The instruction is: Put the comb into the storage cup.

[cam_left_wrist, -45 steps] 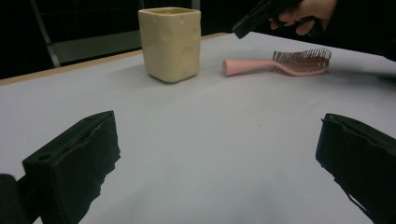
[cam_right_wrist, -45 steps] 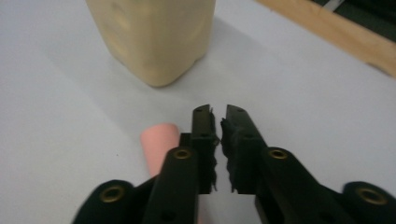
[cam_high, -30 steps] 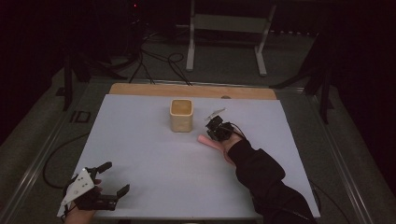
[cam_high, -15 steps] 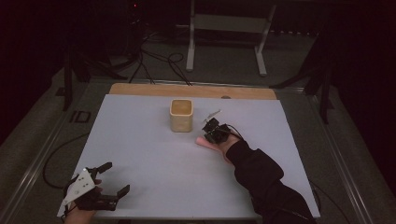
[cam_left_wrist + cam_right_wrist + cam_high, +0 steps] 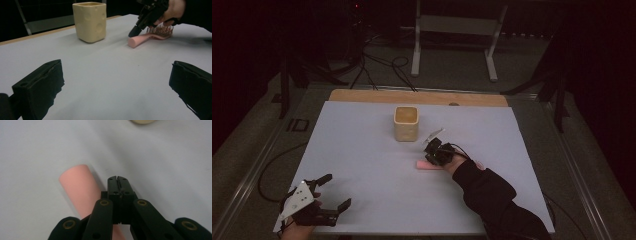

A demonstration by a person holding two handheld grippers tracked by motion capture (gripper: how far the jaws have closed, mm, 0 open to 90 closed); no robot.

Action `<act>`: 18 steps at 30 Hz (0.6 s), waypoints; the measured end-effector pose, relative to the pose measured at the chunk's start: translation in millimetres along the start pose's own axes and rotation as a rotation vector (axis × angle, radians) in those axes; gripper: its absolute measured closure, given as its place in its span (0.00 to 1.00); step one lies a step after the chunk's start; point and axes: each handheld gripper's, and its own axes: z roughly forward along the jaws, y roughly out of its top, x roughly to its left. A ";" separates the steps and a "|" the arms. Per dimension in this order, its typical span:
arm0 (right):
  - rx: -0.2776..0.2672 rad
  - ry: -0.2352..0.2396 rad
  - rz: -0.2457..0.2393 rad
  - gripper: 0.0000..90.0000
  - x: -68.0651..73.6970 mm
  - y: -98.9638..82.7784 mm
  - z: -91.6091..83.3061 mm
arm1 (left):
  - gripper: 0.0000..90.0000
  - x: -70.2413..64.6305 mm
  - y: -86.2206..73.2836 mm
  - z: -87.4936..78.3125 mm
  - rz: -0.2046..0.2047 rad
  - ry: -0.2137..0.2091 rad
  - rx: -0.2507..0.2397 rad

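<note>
One pink hairbrush (image 5: 430,164), one cup (image 5: 406,123); right gripper (image 5: 117,179) clenched, seemingly empty; left gripper (image 5: 333,192) released.

Lots of open table, with just two things in the way.

The white table top (image 5: 362,150) is bare across its whole left side and near edge, so the left gripper (image 5: 324,205), jaws wide apart at the near left corner, has open room ahead. A yellow cup (image 5: 406,123) stands upright near the middle, toward the far side. The pink hairbrush (image 5: 428,164) lies flat close to the cup's right, with a small gap between them. The right gripper (image 5: 430,149), jaws pressed together, hangs low just beside the brush handle, blocking that spot.
</note>
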 end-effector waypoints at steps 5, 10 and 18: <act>0.002 0.011 -0.037 1.00 14.8 -7.0 -5.0 | 0.00 -0.3 0.0 0.7 0.002 -0.002 0.004; 0.007 0.029 -0.071 1.00 30.0 -15.0 -11.7 | 0.00 -0.4 0.1 0.3 0.004 -0.001 0.005; 0.001 0.093 -0.080 1.00 43.3 -34.2 -23.2 | 0.00 -0.1 -0.5 0.8 0.000 -0.001 0.008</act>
